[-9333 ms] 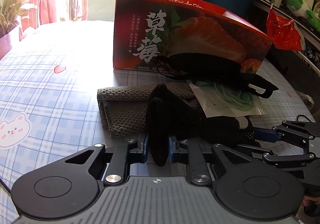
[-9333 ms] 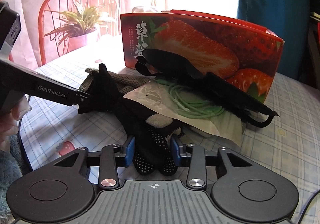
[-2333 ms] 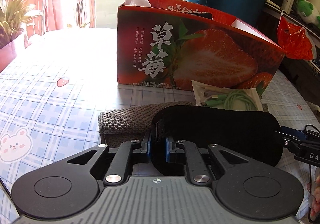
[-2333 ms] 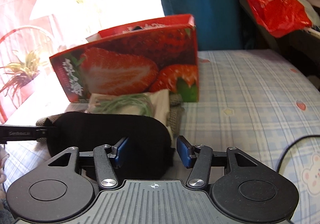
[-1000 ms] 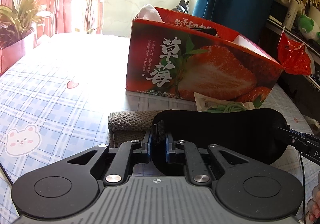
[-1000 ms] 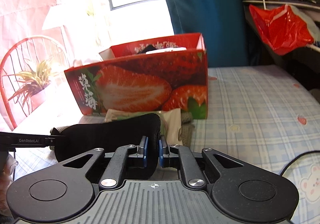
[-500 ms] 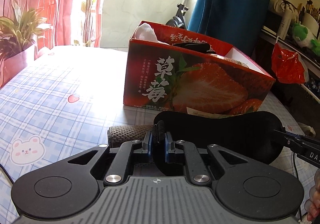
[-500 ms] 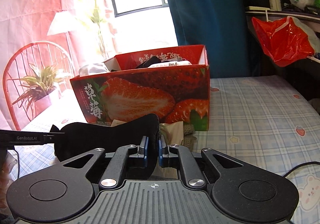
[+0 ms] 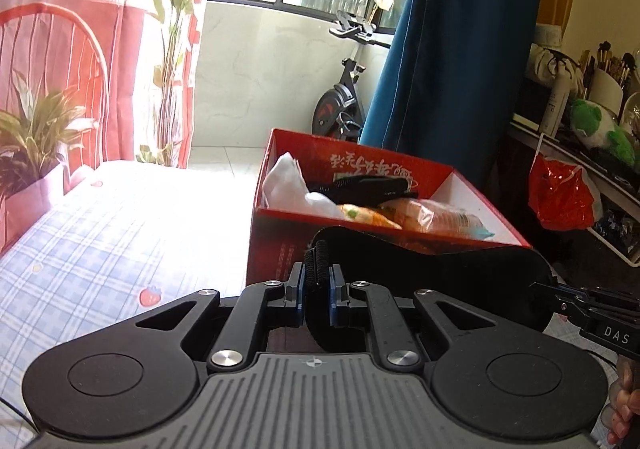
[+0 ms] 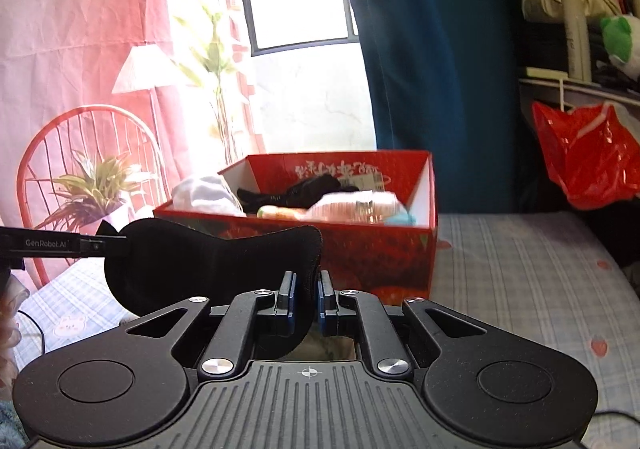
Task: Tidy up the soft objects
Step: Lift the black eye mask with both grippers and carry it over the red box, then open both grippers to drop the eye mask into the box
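While stretched level before the red box (image 9: 472, 245), eye mask (image 9: 432, 277) pinched at opposite ends by left gripper (image 9: 317, 291) and right gripper (image 10: 305, 299); snack packets (image 9: 428, 219) plainer from left.

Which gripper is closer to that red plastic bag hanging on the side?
Right. The right gripper holds the eye mask end toward the red bag; the left gripper holds the far end.

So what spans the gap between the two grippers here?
The black eye mask, stretched flat, each end pinched in one gripper: the left gripper and the right gripper. Both wrist views show it, held in front of the red strawberry box.
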A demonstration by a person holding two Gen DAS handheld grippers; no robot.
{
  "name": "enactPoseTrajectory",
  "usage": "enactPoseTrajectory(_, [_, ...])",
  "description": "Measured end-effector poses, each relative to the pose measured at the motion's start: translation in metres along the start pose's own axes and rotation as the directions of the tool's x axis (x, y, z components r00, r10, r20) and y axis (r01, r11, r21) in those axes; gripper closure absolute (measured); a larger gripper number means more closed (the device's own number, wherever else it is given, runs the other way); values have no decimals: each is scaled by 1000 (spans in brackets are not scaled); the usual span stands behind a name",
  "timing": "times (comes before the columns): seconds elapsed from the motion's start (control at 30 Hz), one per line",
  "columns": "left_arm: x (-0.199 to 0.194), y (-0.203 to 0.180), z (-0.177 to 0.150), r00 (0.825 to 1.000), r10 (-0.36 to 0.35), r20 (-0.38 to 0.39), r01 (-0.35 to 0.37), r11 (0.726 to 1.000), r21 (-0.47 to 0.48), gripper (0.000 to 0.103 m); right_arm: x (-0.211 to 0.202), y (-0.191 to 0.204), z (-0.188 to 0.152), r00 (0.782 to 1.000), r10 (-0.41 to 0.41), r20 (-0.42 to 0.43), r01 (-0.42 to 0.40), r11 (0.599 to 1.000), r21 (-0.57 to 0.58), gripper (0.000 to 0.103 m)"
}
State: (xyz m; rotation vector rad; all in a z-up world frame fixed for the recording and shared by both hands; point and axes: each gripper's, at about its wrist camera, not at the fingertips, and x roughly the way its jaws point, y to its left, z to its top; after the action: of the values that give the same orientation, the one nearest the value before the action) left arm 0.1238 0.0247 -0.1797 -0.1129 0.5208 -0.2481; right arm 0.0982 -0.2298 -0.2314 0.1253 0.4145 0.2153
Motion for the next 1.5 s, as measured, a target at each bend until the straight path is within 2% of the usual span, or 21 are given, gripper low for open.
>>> enactPoseTrajectory(0.23, [5, 3, 34, 998, -7, 56, 7, 1000, 9, 91, 7, 5, 41, 999, 26, 46, -23, 997, -69, 94])
enactPoseTrajectory(0.37, [15, 1, 48, 997, -4, 75, 2, 1000, 29, 91, 17, 4, 58, 998, 13, 61, -6, 993, -117, 94])
enactPoseTrajectory(0.7, [52, -10, 73, 998, 16, 61, -21, 997, 69, 91, 56, -6, 86, 999, -18, 36, 23, 989, -148, 94])
enactPoseTrajectory(0.8, [61, -8, 78, 998, 25, 65, -30, 997, 75, 91, 66, -12, 92, 999, -5, 34, 10, 988, -152, 94])
enactPoseTrajectory(1.03, [84, 2, 75, 999, -8, -35, 10, 999, 48, 91, 81, -24, 82, 1000, -12, -13, 10, 986, -167, 93])
enactPoseTrajectory(1.23, [102, 4, 70, 995, -6, -101, 11, 999, 53, 91, 94, -29, 73, 998, -46, -43, 37, 982, -186, 93])
enactPoseTrajectory(1.5, [119, -1, 74, 986, 54, -160, -31, 989, 143, 91, 120, -35, 75, 990, -78, -118, 56, 982, -181, 92])
